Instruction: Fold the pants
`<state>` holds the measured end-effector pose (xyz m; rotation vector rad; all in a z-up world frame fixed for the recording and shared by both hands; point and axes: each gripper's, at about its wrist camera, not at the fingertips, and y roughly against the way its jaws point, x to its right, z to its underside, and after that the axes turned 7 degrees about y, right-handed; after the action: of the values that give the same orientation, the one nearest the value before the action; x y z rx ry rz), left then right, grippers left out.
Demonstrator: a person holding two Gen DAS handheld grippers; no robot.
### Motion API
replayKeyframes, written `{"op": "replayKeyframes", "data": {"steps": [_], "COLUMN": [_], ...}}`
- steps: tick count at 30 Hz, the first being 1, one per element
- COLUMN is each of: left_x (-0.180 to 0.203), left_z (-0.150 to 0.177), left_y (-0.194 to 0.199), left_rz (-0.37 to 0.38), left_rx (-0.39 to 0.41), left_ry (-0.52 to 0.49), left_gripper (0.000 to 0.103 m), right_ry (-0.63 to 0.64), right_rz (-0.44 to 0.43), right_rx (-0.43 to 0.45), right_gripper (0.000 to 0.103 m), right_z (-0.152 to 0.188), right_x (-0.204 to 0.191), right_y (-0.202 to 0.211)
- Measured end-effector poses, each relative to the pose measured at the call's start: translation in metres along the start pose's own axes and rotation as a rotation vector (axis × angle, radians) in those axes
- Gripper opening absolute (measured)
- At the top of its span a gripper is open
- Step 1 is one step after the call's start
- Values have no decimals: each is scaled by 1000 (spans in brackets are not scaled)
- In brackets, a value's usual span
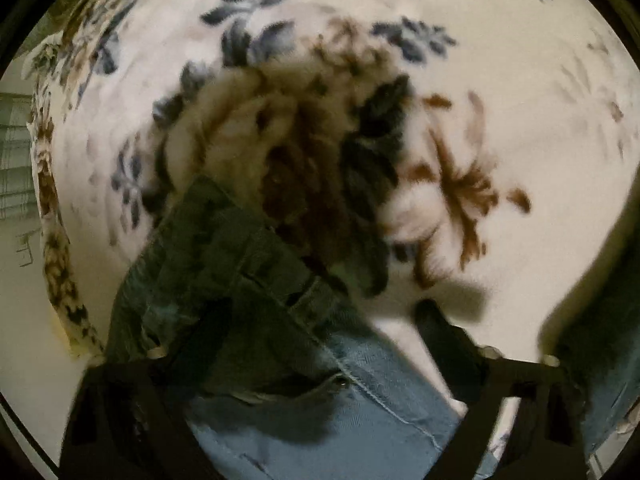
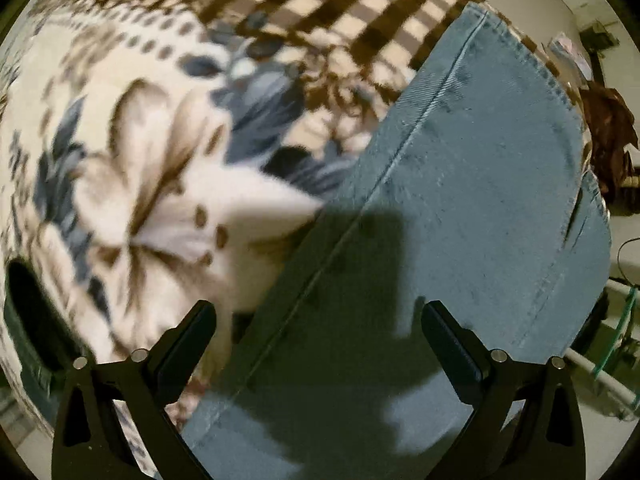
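Note:
Blue jeans lie on a floral blanket. The left wrist view shows their waistband end with a belt loop and a pocket rivet. My left gripper hangs over it pointing down, jaws apart. The denim lies between the fingers, and the right fingertip is over bare blanket. In the right wrist view a jeans leg runs up to its stitched hem at the upper right. My right gripper stands wide open above this leg, casting a shadow on the denim. Its pads are not pressing on the cloth.
The fleece blanket with blue and brown flowers covers the bed; its checked border lies beyond the hem. The bed edge and pale floor show at left. A brown heap and cables sit past the bed at right.

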<state>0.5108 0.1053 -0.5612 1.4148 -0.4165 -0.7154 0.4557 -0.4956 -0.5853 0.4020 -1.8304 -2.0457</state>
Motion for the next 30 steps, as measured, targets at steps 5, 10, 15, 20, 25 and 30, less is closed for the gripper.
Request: {"op": "replayKeyframes", "data": {"steps": [5,10,15,20,25,30], "left_x": [-17,-43,-100,-196,-265,-310], "left_z": [8,29,64,132,177,197], "left_y": [29,70,115,117,50,-39], "left_rz": [69,174,283,353,270,194], "left_rx": [95,175,231,241,177,90], "left_ry": [-40,-103,-114,-111,-76,-15], "left_gripper": [21,16,15,15,14,14], "right_ry": [58,113,203,261,266,283], "right_rz": [8,-49,-96,-130,-102,-65], "right_rx": [38,72,120,130,82,-9], "right_gripper": [46,13,9,8,7,7], "right_z": [-1,10,29,70,120,150], "right_x": [-6,-9,5,63,166,224], "right_y": [-2,19,53,74,61,4]}}
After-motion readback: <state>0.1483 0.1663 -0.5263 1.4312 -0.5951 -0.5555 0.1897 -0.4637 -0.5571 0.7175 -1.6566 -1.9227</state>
